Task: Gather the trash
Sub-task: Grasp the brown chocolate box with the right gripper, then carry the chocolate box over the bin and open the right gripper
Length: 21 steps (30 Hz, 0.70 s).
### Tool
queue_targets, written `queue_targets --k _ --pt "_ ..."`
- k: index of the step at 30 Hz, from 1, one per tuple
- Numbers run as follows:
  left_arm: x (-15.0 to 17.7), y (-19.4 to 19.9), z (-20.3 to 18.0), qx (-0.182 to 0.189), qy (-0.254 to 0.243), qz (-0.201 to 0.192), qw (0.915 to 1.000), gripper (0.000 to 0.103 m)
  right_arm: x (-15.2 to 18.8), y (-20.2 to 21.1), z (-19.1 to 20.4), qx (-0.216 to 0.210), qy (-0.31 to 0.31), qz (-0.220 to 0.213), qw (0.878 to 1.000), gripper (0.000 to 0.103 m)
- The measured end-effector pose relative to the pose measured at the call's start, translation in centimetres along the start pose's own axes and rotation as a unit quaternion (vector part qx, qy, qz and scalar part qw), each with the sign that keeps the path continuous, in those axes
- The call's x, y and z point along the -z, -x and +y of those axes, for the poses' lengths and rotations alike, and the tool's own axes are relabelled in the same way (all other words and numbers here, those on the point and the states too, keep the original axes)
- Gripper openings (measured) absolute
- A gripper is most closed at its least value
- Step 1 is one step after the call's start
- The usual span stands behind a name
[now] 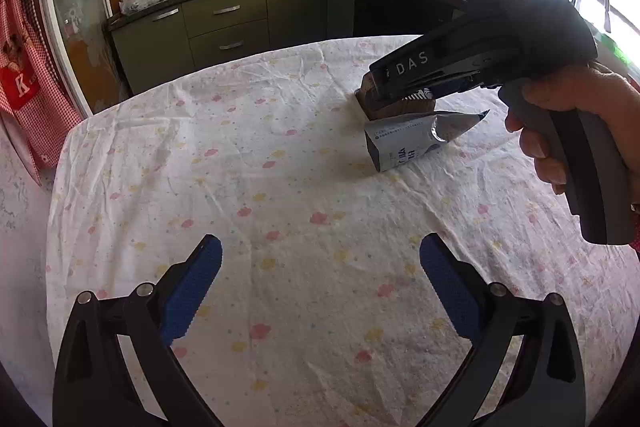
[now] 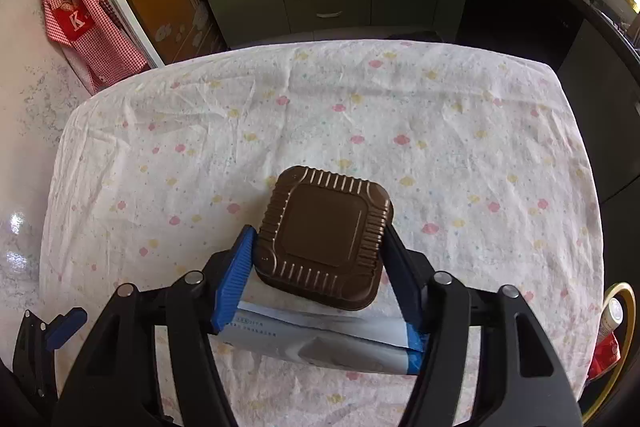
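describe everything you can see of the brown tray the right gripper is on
The brown tray is a small square container with rounded corners, seemingly thin moulded plastic, glossy dark brown. Ribs run around its sloping sides and frame a flat square panel that faces the right wrist camera. The right gripper has a blue-padded finger against each of two opposite sides. It sits low over the flowered tablecloth; whether it touches the cloth is unclear. A silver-blue packet lies right beside it, toward the person.

Right gripper (image 1: pixel 374 95) fingertips hide most of brown tray (image 1: pixel 404 107) in left wrist view. Tray (image 2: pixel 324 235) covers far edge of silver pouch (image 2: pixel 320 341) under jaws; pouch print too small to read. Beside right finger, bin (image 2: pixel 614 339) cut by frame edge.
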<state>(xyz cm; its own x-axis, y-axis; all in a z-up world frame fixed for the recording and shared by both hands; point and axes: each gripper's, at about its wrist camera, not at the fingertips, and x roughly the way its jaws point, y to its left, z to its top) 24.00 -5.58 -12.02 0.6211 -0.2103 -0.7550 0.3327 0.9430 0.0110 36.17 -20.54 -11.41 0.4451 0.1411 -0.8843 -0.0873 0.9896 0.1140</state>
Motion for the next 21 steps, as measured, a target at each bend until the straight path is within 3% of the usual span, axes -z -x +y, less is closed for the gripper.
queue_targets --k 8,12,16,21 --pt "-0.1 0.8 -0.4 0.008 -0.005 -0.026 0.9996 0.098 0.5 5.6 -2.5 -0.038 -0.011 -0.045 0.998 0.06" --pt "-0.2 1.2 -0.4 0.009 -0.004 -0.031 0.9995 0.098 2.0 9.8 -4.1 -0.036 -0.009 -0.08 0.996 0.06" --pt "-0.3 1.5 -0.3 0.012 0.001 -0.037 0.9993 0.098 5.5 13.7 -8.1 -0.027 -0.033 -0.098 0.994 0.061" --pt "-0.3 1.8 0.0 0.013 0.009 -0.045 0.9988 0.098 12.0 17.6 -15.5 0.016 -0.093 -0.108 0.99 0.061"
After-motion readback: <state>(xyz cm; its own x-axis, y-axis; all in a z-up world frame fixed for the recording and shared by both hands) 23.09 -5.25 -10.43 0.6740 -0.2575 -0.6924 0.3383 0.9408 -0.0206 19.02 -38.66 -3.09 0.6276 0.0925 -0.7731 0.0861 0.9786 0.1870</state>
